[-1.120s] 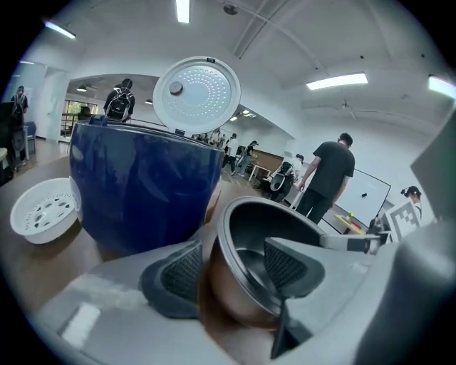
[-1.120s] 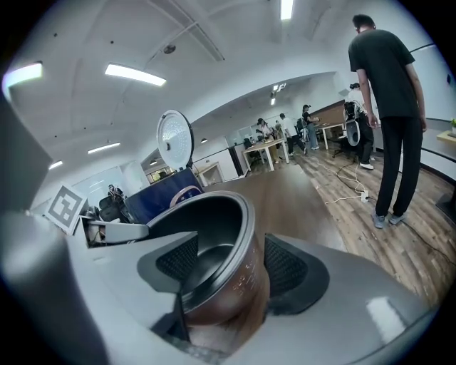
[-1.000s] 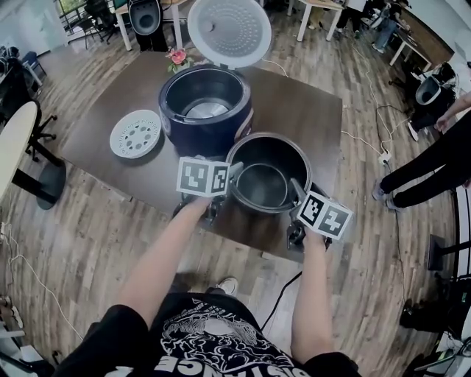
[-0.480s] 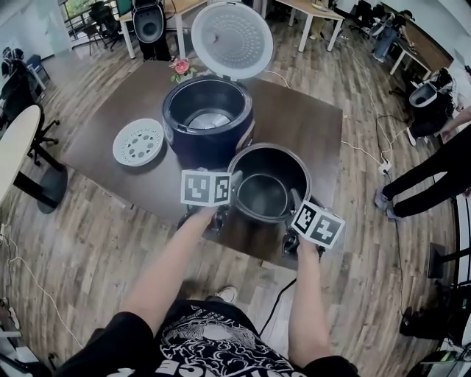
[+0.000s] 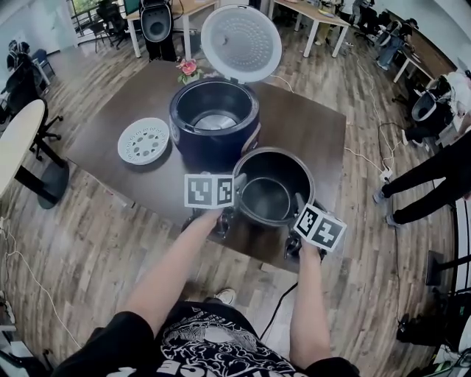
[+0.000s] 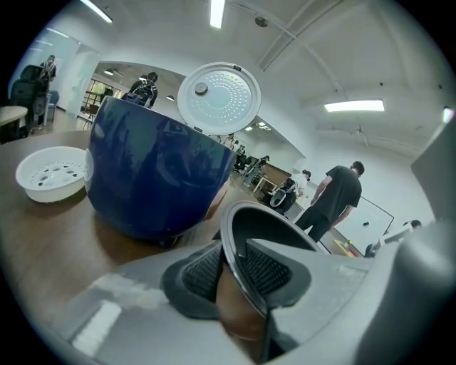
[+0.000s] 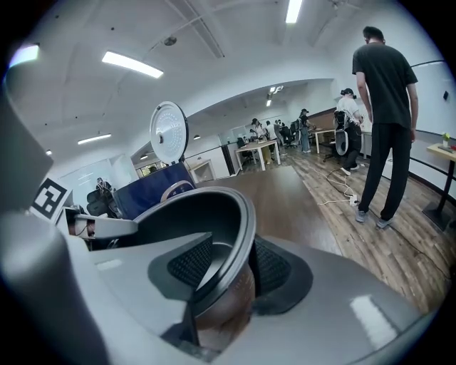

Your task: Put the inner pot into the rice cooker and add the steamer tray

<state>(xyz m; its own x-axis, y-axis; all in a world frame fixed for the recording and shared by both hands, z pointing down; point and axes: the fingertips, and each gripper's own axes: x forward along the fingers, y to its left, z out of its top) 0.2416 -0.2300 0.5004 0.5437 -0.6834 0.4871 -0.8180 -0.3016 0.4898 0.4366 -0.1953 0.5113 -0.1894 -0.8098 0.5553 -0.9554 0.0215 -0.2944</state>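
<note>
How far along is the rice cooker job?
Done: rice cooker open, lid up. In hand: left gripper and right gripper have just been closing their jaws on the inner pot rim; pot sits on the table. Left: pot into cooker, then steamer tray, lying beside the cooker.

Dark brown table point(image 5: 313, 121) on wood-plank floor point(image 5: 88, 250). Pink flowers point(image 5: 187, 68) at table's far edge. Round white table point(image 5: 13, 143) at left, black base point(image 5: 53, 177) under it, black chairs point(image 5: 22, 74) behind. White-legged desks point(image 5: 324, 16) at far side. Person point(image 5: 434, 173) in black standing at right, well apart from brown table. White cable point(image 5: 372, 110) across floor between table and person. Black cable point(image 5: 283, 302) on floor below table's near edge. Right gripper view: strip lights point(image 7: 132, 64) on white ceiling; more people at desks far back, too small to detail.
</note>
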